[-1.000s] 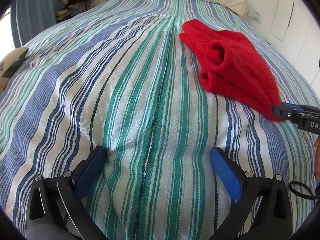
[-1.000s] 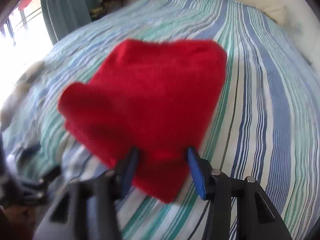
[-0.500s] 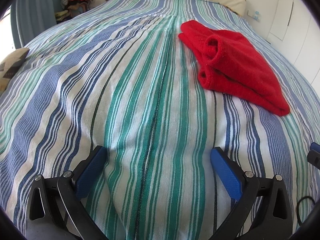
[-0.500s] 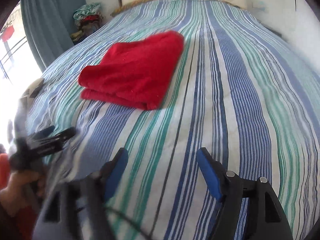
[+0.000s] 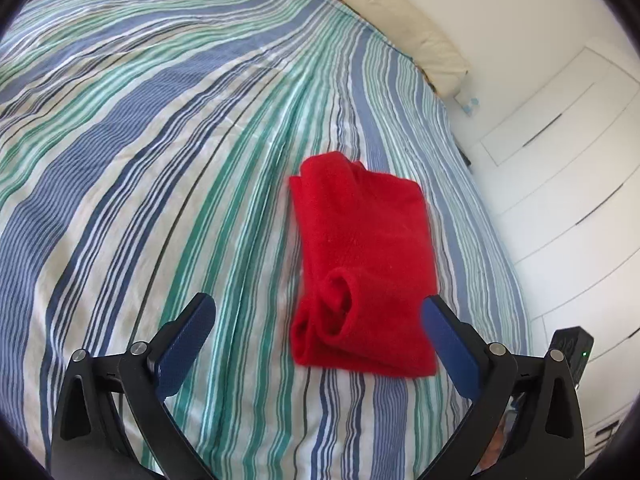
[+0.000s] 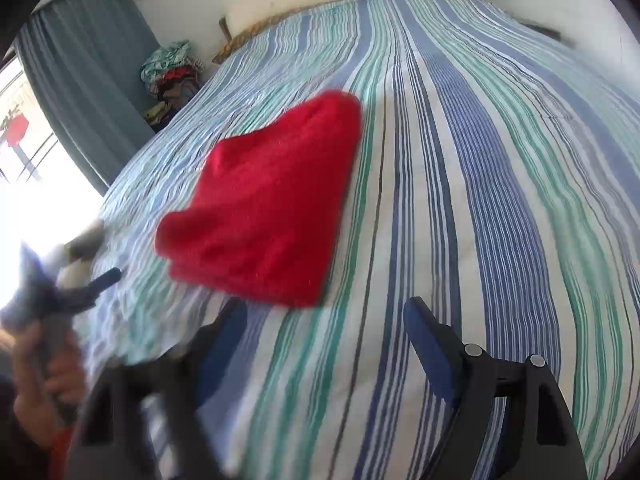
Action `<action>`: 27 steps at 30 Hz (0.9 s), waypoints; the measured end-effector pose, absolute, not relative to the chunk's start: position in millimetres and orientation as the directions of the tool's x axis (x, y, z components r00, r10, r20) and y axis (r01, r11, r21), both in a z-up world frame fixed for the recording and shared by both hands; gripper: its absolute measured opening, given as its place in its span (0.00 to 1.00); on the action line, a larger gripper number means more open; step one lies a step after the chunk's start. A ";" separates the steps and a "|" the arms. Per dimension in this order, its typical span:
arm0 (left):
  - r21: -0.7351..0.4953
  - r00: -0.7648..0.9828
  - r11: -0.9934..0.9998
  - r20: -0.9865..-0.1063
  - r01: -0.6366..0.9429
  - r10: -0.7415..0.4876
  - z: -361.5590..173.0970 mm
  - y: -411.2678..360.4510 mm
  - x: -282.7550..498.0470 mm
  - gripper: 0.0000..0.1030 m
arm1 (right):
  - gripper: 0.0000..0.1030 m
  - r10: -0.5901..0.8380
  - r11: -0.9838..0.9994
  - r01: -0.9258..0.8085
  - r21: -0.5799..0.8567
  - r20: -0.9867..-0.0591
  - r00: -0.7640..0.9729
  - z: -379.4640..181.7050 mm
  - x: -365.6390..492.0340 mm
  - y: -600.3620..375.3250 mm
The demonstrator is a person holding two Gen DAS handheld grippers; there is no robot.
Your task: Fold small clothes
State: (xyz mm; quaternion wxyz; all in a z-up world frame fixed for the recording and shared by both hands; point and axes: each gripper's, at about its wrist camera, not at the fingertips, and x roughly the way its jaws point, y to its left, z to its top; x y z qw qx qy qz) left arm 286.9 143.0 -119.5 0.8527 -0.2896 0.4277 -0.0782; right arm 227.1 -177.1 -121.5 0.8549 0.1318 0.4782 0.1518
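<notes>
left view shows red garment [image 5: 362, 264] cuff; right view, clothes pile [image 6: 172, 76]

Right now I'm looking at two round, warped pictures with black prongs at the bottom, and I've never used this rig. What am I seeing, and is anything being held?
There is no robot arm. A person holds a hand tool with two jaws in each hand, and a wide-angle camera on each tool looks forward along the jaws, hence the curved edges. One picture comes from the left gripper, the other from the right gripper; the blue-padded prongs are their fingers. Both stand open and hold nothing. Below them is a bed with a striped bedspread. On it lies a folded red garment, one cuff showing, free of both tools. In the right view the blurred shape at the lower left is the other tool in the person's hand. A pile of clothes sits beyond the bed near a curtain.
</notes>
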 end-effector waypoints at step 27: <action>-0.547 0.613 0.827 -0.612 0.127 -0.499 -17.3 93.5 360.8 0.20 | 0.31 0.546 0.837 -0.338 0.430 -0.627 0.555 -14.8 370.2 -102.7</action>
